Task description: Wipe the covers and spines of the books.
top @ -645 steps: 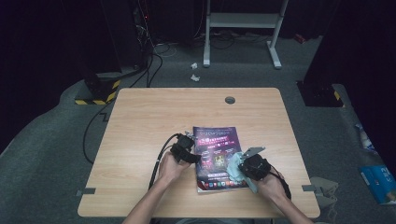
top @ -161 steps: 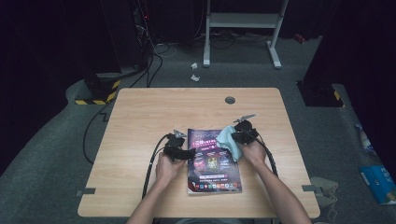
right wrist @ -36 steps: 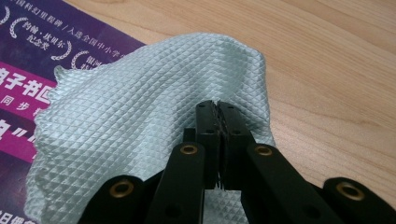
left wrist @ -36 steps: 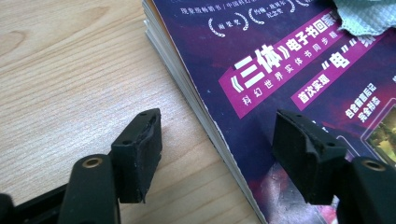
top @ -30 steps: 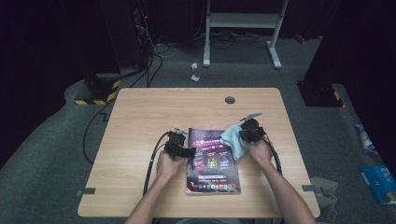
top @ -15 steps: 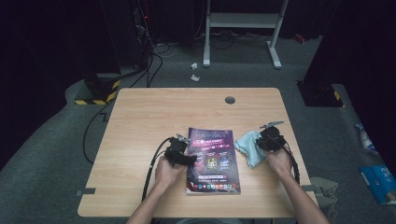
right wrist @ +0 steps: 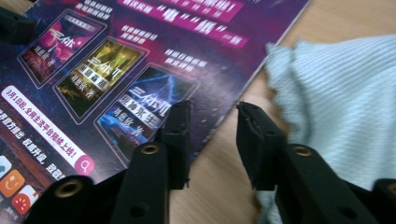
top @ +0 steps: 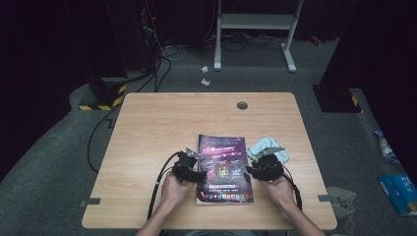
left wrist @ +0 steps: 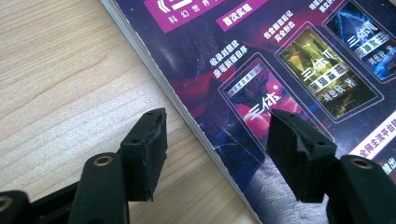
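A: Straddling the magazine (top: pixel 223 167) left edge, left gripper (left wrist: pixel 215 154) is spread, one jaw over the tabletop (top: pixel 157 128), one over the cover.

B: Right gripper (right wrist: pixel 212 140)?

A: Jaws apart, empty, at the magazine's right edge. Light-blue cloth (right wrist: pixel 345 93) lies just beside it, on the tabletop.

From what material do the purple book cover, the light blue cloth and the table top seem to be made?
The purple printed book cover looks like glossy coated paper, since it reflects light and shows fine scuffs. The light blue cloth seems a soft ribbed fabric, perhaps microfibre, with a frayed edge. The light wooden table top shows wood grain, possibly laminate, with a matt finish.
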Demonstrator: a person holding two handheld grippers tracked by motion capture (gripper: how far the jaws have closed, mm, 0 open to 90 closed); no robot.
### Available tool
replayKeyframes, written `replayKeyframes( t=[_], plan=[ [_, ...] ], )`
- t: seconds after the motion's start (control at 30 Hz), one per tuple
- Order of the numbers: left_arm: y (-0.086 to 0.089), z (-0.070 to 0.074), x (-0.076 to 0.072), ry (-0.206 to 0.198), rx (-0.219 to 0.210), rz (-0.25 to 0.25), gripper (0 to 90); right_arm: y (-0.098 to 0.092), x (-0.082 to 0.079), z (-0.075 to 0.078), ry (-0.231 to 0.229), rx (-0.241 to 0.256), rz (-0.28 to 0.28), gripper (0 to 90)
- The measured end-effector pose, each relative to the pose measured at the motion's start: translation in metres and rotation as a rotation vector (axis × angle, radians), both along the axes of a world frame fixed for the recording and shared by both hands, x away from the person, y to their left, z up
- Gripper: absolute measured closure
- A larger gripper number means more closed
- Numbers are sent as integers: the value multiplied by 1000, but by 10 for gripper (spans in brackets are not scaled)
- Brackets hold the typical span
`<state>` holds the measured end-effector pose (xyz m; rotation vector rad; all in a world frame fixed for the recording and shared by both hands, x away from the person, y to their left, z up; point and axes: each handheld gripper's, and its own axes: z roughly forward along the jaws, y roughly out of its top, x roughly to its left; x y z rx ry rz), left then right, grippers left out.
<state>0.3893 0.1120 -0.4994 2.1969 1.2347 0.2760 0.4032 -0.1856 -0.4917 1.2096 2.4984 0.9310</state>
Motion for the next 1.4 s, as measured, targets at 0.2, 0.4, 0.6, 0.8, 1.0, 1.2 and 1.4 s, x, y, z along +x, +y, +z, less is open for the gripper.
replayKeyframes(
  t=[0.2, 0.4, 0.6, 0.8, 1.0, 1.2, 1.4],
  plan=[
    [1, -4, 5, 5, -8, 2, 383, 9, 1, -10, 45, 5, -10, 598],
    [5, -6, 18, -1, -11, 11, 378, 20, 3, -11, 34, -7, -16, 586],
    [20, -5, 34, 5, -3, 49, 374, 37, 7, -12, 12, -10, -17, 581],
    [34, -5, 51, 3, -6, 105, 360, 52, 17, -15, 2, 16, -2, 577],
    [27, -6, 56, 1, -15, 95, 334, 57, 22, -15, 0, 19, 5, 576],
    [21, -4, 59, 5, 11, 103, 332, 57, 23, -15, 4, 15, 11, 574],
    [16, 2, 57, -21, 82, 87, 368, 56, 24, -15, 11, 20, 12, 572]
  ],
)
